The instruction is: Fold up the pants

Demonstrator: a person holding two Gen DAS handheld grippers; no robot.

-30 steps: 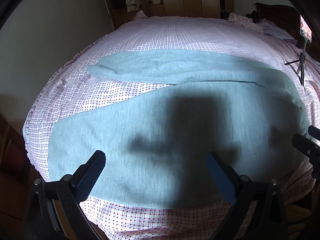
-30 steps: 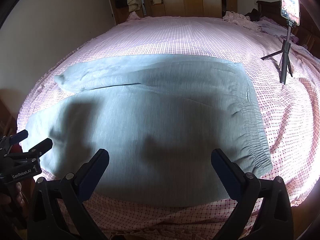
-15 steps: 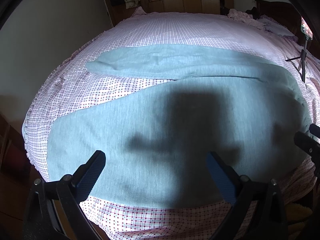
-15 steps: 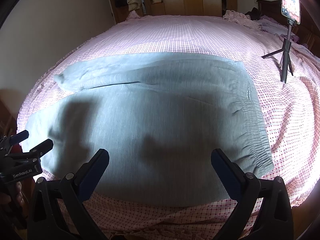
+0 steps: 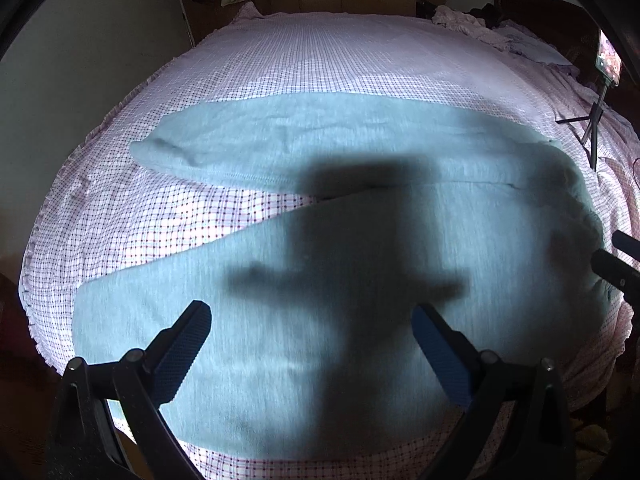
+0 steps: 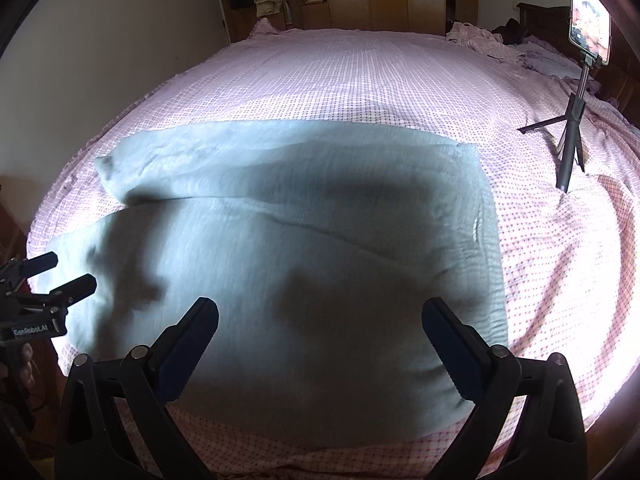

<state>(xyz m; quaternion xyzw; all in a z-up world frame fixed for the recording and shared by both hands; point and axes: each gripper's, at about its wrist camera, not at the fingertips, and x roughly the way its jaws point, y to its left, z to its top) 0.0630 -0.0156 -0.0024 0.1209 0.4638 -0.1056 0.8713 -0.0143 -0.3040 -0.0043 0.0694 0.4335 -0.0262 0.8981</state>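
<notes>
Left wrist view: the left gripper (image 5: 310, 344) hangs with its jaws spread wide and nothing between them, above the near leg of the pale blue pants (image 5: 360, 280). The pants lie flat on the pink checked bedsheet (image 5: 168, 224), legs forking apart toward the left. The right gripper's tips (image 5: 618, 264) show at the right edge.

Right wrist view: the right gripper (image 6: 320, 340) is likewise spread and empty, above the pants (image 6: 320, 240) near the elastic waistband (image 6: 490, 248). A phone on a tripod (image 6: 576, 120) stands at the far right. The left gripper (image 6: 60, 276), parted, is at the left.
</notes>
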